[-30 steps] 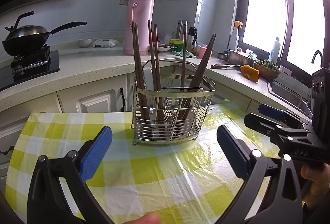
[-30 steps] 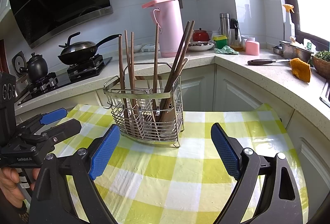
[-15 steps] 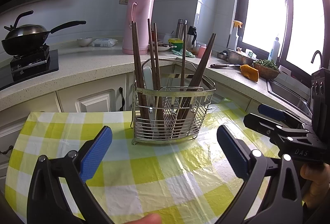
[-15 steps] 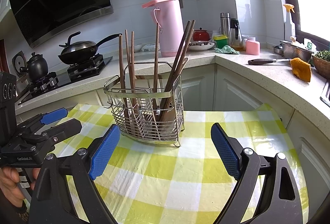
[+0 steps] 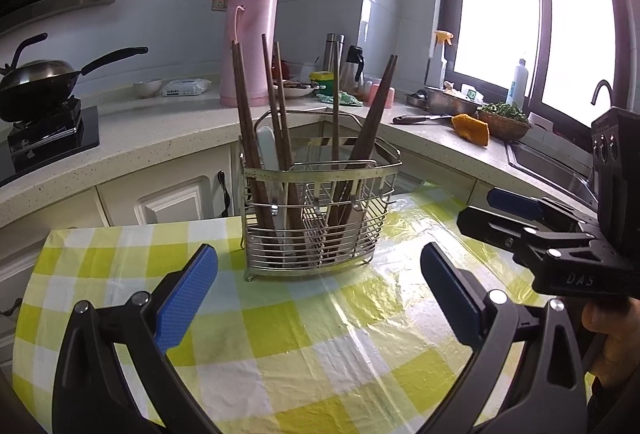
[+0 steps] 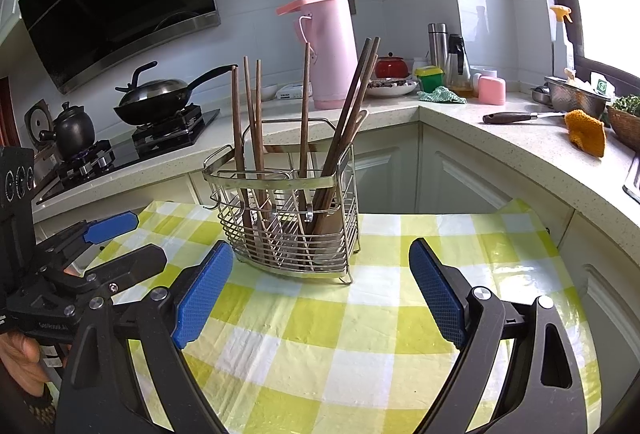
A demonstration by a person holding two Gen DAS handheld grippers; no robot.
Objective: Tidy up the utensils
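Observation:
A metal wire utensil basket [image 5: 316, 222] stands on the yellow-checked tablecloth [image 5: 320, 334]. Several brown chopsticks [image 5: 246, 122] and a white spoon [image 5: 267, 150] stand upright in it. My left gripper [image 5: 318, 294] is open and empty, a short way in front of the basket. My right gripper [image 6: 318, 290] is open and empty, also just in front of the basket [image 6: 288, 218], with chopsticks [image 6: 352, 102] leaning in it. Each gripper shows in the other's view: the right one [image 5: 520, 210] at the right, the left one [image 6: 116, 234] at the left.
Behind the table runs a white counter [image 5: 160, 138] with a pink thermos [image 5: 250, 38], a wok on a stove [image 5: 36, 82], bottles, a knife [image 6: 516, 117], an orange cloth [image 6: 586, 132] and a sink [image 5: 552, 166] by the window.
Both grippers stay open and nearly still; the left view has shifted slightly, nothing else moved.

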